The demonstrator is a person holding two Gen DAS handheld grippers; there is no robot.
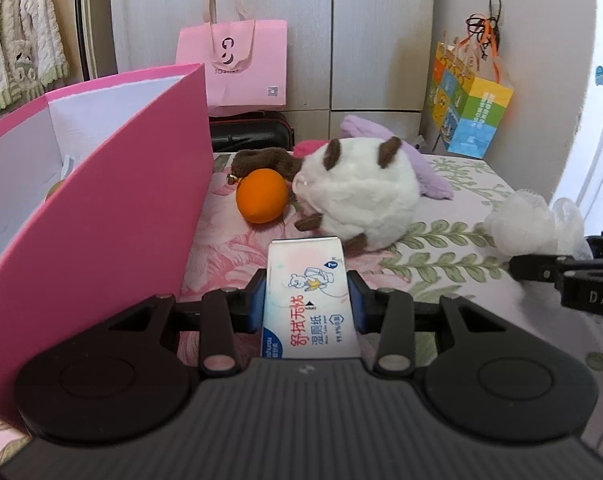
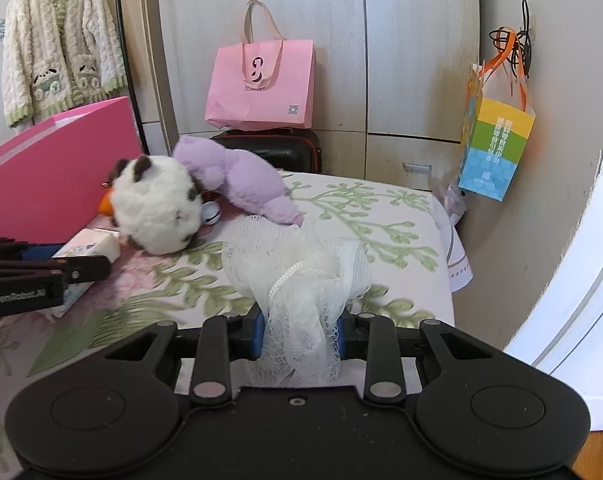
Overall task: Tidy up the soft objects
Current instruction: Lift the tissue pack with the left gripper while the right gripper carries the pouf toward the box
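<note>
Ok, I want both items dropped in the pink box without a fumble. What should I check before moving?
1. Left gripper shut on the wipes pack: ok.
2. Right gripper shut on the mesh sponge: ok.
3. Pink box open at the top: ok.
4. Room left inside the box: cannot tell.
5. Plush toy and orange ball clear of the wipes pack: ok.
6. Grippers apart from each other: ok.

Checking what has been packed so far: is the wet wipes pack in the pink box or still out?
Out. The wet wipes pack is clamped in the left claw beside the pink box.
</note>
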